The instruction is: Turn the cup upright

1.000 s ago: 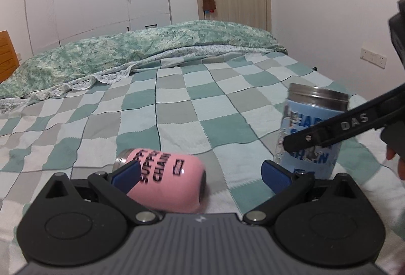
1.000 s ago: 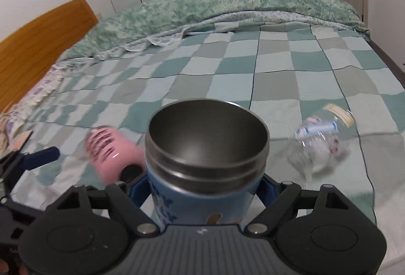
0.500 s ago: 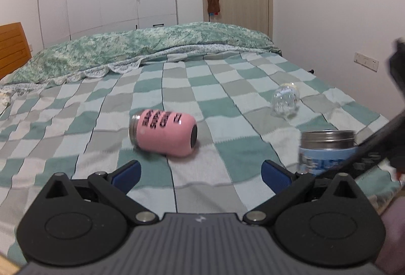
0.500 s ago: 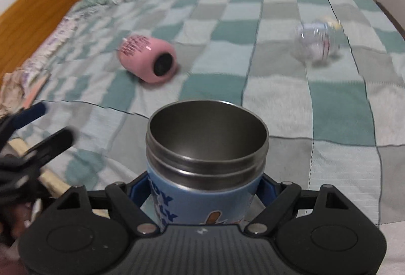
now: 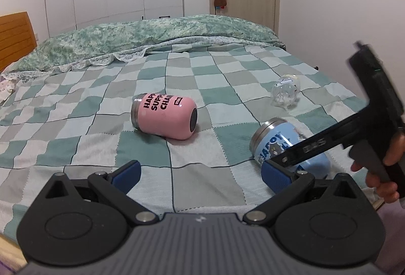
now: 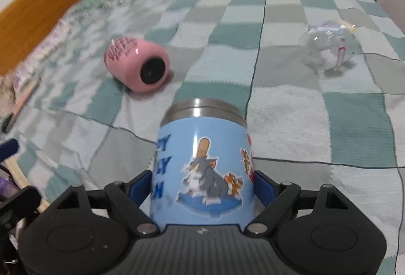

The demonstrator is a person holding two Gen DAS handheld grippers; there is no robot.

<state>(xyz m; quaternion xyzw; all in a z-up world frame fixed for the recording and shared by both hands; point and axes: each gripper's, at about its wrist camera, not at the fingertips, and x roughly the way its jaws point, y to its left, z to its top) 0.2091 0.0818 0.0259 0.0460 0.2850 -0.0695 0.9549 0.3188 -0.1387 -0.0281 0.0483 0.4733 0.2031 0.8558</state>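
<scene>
My right gripper (image 6: 202, 186) is shut on a blue cartoon cup (image 6: 202, 161) with a steel rim, tipped forward so its mouth points away from me. In the left wrist view the blue cup (image 5: 278, 146) leans on its side near the bed's front right, with the right gripper's finger (image 5: 303, 151) across it. A pink cup (image 5: 164, 118) lies on its side mid-bed; it also shows in the right wrist view (image 6: 136, 65). My left gripper (image 5: 200, 173) is open and empty, low over the bed's front edge.
A clear plastic bottle (image 5: 286, 92) lies on the checkered bedspread (image 5: 101, 128) to the right, also in the right wrist view (image 6: 329, 47). A green quilt (image 5: 139, 39) is bunched at the far end. A wooden headboard (image 5: 15, 34) stands at the left.
The right gripper has tipped the blue cup from upright, mouth up, over toward its side. Both grippers have pulled back toward the bed's front edge. The pink cup has not moved.
</scene>
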